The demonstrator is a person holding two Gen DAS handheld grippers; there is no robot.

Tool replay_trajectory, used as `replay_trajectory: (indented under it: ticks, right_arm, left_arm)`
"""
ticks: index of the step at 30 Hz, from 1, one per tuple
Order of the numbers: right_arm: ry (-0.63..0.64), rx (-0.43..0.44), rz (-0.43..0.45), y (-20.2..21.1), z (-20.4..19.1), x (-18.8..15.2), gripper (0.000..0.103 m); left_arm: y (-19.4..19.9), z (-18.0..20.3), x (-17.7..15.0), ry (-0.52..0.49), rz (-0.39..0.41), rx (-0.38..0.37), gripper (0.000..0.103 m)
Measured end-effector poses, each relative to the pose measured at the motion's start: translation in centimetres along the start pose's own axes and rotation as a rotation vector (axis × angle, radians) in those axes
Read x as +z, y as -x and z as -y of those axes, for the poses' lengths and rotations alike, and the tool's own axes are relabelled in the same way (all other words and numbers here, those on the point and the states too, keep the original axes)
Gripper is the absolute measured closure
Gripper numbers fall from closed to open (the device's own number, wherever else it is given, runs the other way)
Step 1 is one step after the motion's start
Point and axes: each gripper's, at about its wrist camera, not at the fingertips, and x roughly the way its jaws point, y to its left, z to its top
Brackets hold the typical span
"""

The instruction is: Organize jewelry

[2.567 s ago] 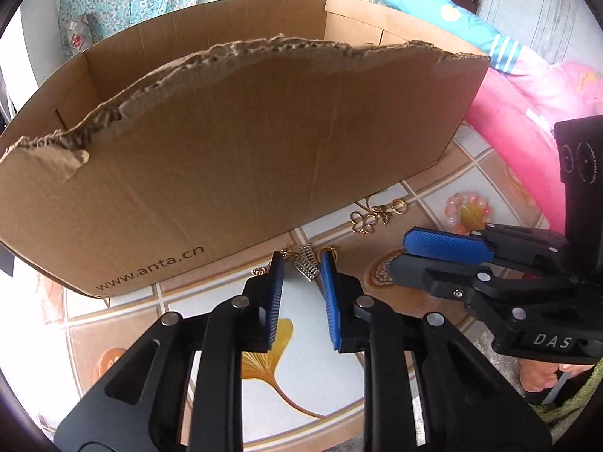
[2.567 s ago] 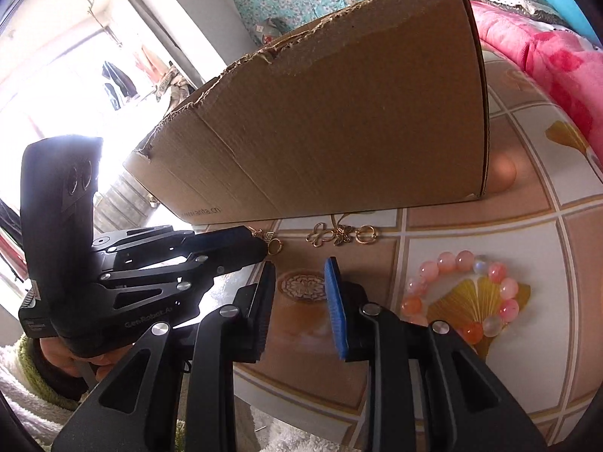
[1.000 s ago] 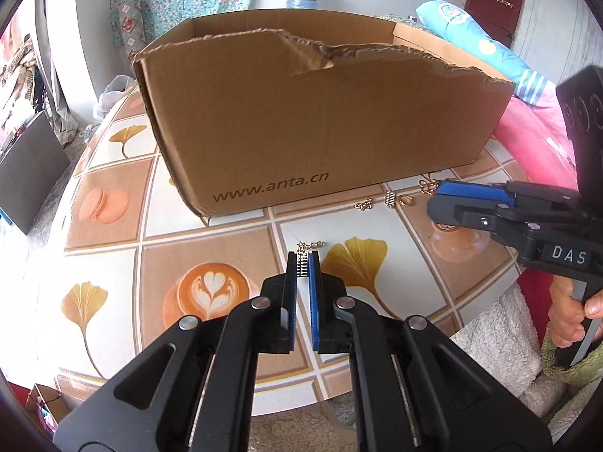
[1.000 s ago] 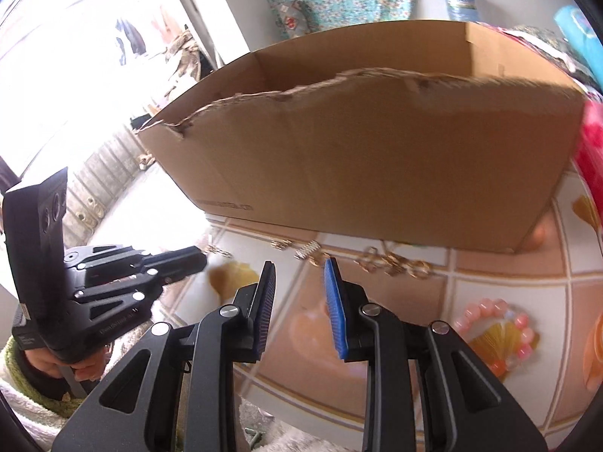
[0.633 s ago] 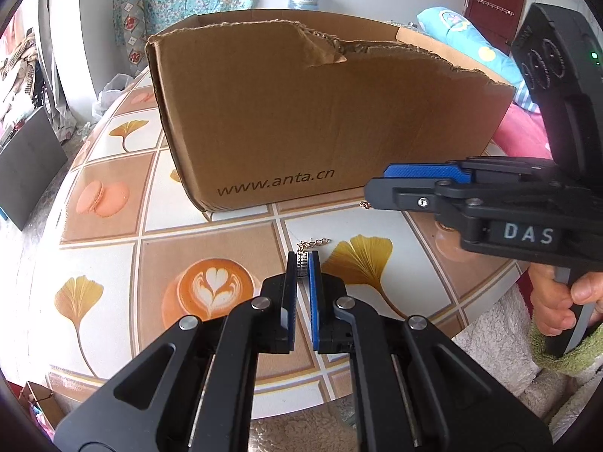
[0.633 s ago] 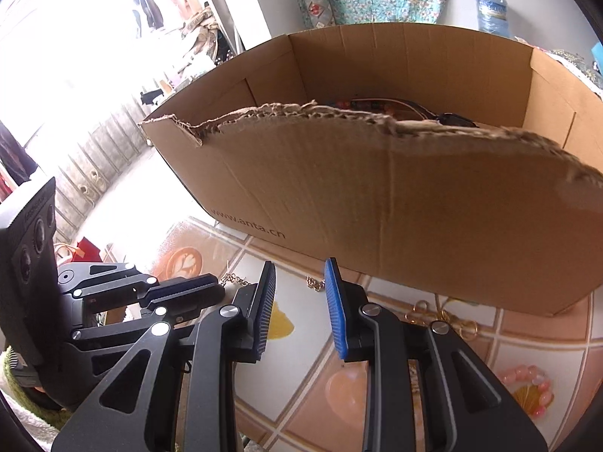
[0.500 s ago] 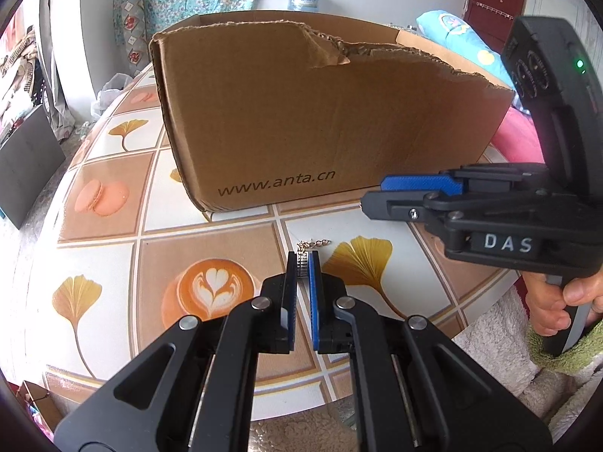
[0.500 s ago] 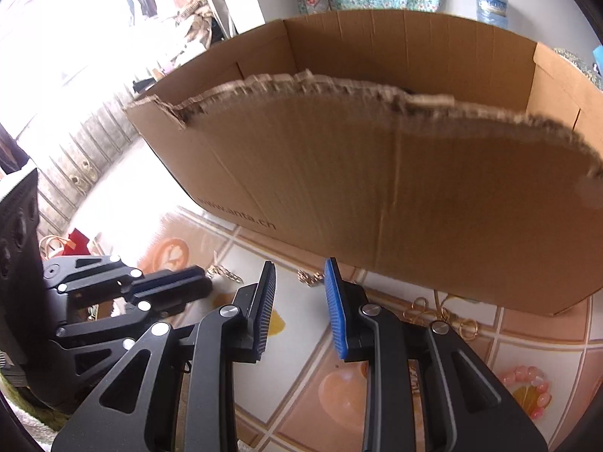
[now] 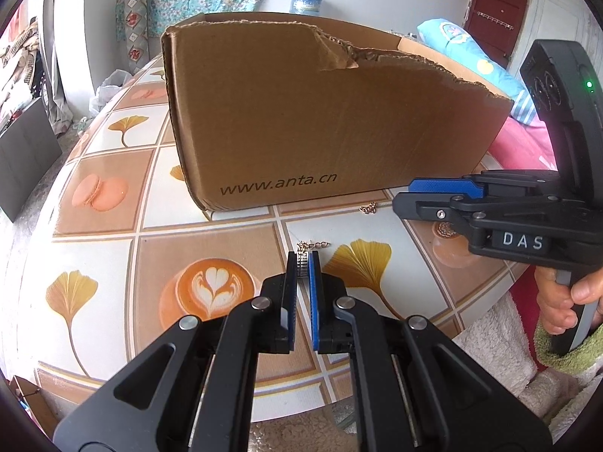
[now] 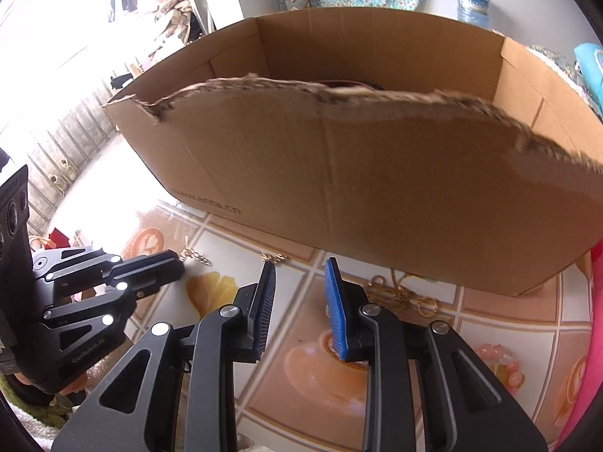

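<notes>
With my left gripper (image 9: 302,268) clamped on the silver bracelet (image 9: 302,263) above the table (image 9: 94,226) and right gripper (image 10: 299,290) parted, empty, I should clear the cardboard box's (image 9: 320,113) torn 12 o'clock rim before releasing.

The cardboard box (image 9: 320,120) walls off the far side, leaving only open tabletop (image 9: 226,233) before it.
</notes>
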Motion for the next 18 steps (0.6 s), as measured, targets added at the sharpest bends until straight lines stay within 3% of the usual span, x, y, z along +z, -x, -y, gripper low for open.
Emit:
replay_trajectory:
  ticks: [13,18]
  right_arm:
    - [0.077,-0.076,0.011,-2.3,-3.1,0.7,0.077]
    - [0.058,-0.077,0.008,-2.2,-2.8,0.7,0.088]
  left_arm:
    - [0.0,-0.2,0.1,0.013,0.000,-0.013,0.098]
    - [0.1,-0.3,0.0,0.015,0.003,-0.017,0.098]
